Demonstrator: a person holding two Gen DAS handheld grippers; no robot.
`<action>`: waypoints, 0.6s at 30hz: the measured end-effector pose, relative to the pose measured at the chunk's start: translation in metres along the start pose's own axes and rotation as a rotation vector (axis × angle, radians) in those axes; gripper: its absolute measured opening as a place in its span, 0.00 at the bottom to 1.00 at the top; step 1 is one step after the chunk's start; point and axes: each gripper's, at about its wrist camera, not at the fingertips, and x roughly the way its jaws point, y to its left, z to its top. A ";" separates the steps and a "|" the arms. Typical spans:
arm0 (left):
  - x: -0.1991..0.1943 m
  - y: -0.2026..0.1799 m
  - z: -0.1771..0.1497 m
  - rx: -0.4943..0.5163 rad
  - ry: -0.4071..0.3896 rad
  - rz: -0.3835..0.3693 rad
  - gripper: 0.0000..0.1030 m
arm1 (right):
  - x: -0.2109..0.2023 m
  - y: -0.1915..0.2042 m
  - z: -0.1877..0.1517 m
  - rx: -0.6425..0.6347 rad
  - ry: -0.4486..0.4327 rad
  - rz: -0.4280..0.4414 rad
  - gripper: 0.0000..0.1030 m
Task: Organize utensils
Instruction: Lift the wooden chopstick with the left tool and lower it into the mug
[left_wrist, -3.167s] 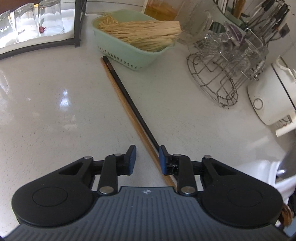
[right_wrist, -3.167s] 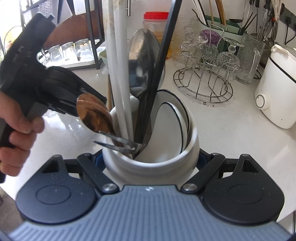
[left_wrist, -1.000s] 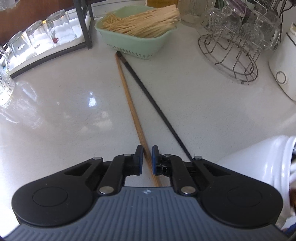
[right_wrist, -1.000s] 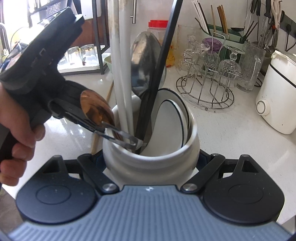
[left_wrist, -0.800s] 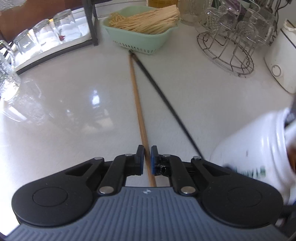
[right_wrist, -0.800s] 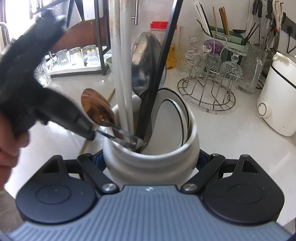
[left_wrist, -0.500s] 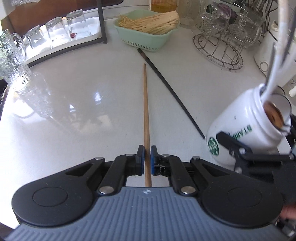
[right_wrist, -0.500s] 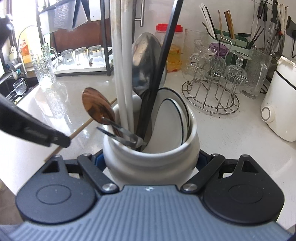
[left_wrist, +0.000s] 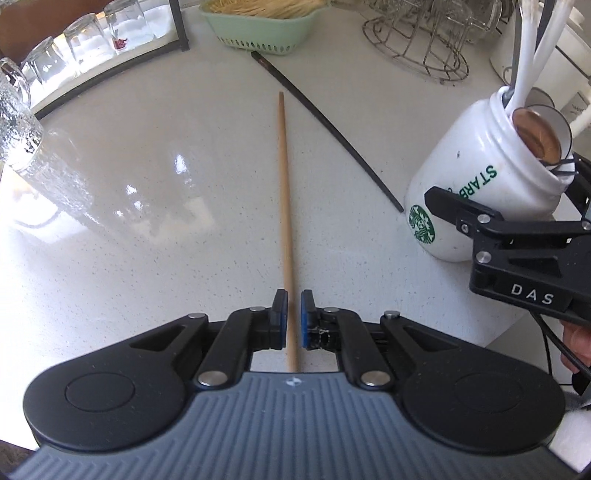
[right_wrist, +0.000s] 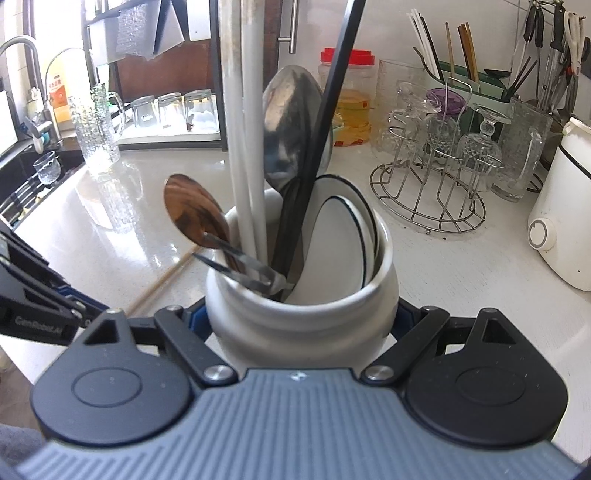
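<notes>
My left gripper is shut on the near end of a light wooden chopstick, which points straight ahead over the white counter. A black chopstick lies on the counter to its right, slanting toward a white Starbucks jar. My right gripper is shut on this jar, one finger showing against its side. The jar holds white chopsticks, a black chopstick, a metal spoon, a copper spoon and white ceramic spoons. The left gripper shows at the left edge.
A mint green basket of wooden sticks sits at the back. A wire rack of glasses stands back right, with a white appliance beside it. Upturned glasses and a glass mug stand at the left near a sink.
The left gripper has drawn back with the wooden chopstick, pulling it away from the basket and apart from the black chopstick. The jar has come into its view at right. The right gripper stays put.
</notes>
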 end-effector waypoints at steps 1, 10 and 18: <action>0.000 0.000 0.002 -0.002 0.005 0.001 0.08 | 0.000 0.000 0.000 -0.001 0.002 0.000 0.89; 0.005 0.013 0.031 -0.031 -0.002 -0.001 0.16 | 0.002 -0.003 0.004 -0.005 0.025 0.019 0.89; 0.020 0.011 0.074 0.013 -0.021 -0.003 0.16 | 0.004 -0.003 0.006 -0.009 0.032 0.025 0.89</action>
